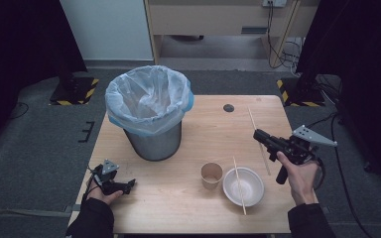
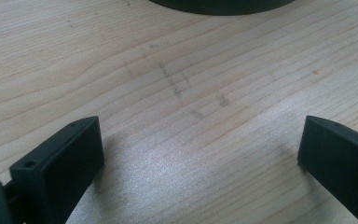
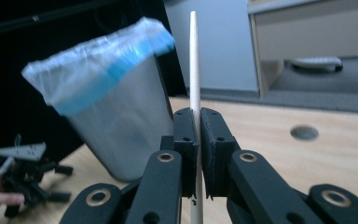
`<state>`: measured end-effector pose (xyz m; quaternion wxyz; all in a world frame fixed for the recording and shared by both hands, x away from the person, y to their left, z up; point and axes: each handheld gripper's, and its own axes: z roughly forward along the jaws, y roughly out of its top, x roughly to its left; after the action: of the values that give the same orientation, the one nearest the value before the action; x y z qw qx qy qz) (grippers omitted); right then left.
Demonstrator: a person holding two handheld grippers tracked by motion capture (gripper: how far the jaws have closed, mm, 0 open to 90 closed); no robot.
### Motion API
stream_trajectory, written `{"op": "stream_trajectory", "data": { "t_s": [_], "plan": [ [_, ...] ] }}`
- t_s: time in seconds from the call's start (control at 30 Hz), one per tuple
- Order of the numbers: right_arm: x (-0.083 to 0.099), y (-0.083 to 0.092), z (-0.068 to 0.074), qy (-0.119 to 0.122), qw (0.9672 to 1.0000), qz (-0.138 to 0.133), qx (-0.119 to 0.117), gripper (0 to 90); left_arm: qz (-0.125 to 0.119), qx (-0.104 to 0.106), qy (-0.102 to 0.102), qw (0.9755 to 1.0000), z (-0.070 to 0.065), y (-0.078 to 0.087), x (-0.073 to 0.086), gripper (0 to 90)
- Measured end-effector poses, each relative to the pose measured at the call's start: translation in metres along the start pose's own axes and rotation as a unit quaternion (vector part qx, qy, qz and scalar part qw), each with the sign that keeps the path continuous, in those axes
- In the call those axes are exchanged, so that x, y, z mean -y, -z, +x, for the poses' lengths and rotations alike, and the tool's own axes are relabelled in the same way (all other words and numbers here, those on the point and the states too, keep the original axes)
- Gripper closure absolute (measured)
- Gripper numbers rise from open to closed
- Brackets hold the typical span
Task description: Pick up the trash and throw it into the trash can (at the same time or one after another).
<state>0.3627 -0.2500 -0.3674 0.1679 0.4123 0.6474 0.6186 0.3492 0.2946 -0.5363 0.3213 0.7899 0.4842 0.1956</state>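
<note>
the right gripper (image 3: 197,154) has its fingers clenched mid-length on a thin, light, stiff wooden chopstick (image 3: 194,65) that looks prone to pivoting, while the left gripper (image 1: 113,181) rests released on the tabletop (image 1: 208,124).

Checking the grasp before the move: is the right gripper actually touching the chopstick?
Touching. The right gripper view shows the right gripper with both jaws closed flat against the chopstick, which stands upright between them with no gap.

A wooden desk (image 1: 188,198) stood on grey carpet (image 1: 34,148). Beyond it were a white wall panel (image 1: 109,29), a pale wooden cabinet (image 1: 208,20) and black curtains (image 1: 10,49).
</note>
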Motion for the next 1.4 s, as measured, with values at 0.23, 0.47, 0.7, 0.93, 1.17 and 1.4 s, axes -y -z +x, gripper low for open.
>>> {"op": "stream_trajectory", "data": {
  "t_s": [0.23, 0.47, 0.7, 0.93, 1.17, 1.4],
  "plan": [
    [-0.029, -0.013, 0.013, 0.007, 0.9993, -0.036, -0.011, 85.9, 0.000, 0.000, 0.000, 1.0000, 0.000, 0.000, 0.000, 0.0],
    [-0.051, -0.030, 0.029, 0.014, 0.9976, -0.063, -0.024, 85.9, 0.000, 0.000, 0.000, 1.0000, 0.000, 0.000, 0.000, 0.0],
    [-0.070, -0.047, 0.043, 0.024, 0.9964, -0.074, -0.036, 85.9, 0.000, -0.001, 0.001, 1.0000, -0.001, 0.000, 0.000, 0.0],
    [-0.089, -0.059, 0.051, 0.028, 0.9946, -0.089, -0.045, 85.9, 0.000, -0.001, 0.001, 1.0000, -0.001, 0.000, 0.000, 0.0],
    [-0.104, -0.073, 0.063, 0.032, 0.9921, -0.105, -0.060, 85.9, 0.000, -0.001, 0.001, 1.0000, -0.001, 0.000, 0.000, 0.0],
    [-0.117, -0.091, 0.078, 0.042, 0.9907, -0.109, -0.070, 85.9, 0.000, -0.001, 0.000, 1.0000, -0.001, 0.000, 0.000, 0.0]
  ]
}}
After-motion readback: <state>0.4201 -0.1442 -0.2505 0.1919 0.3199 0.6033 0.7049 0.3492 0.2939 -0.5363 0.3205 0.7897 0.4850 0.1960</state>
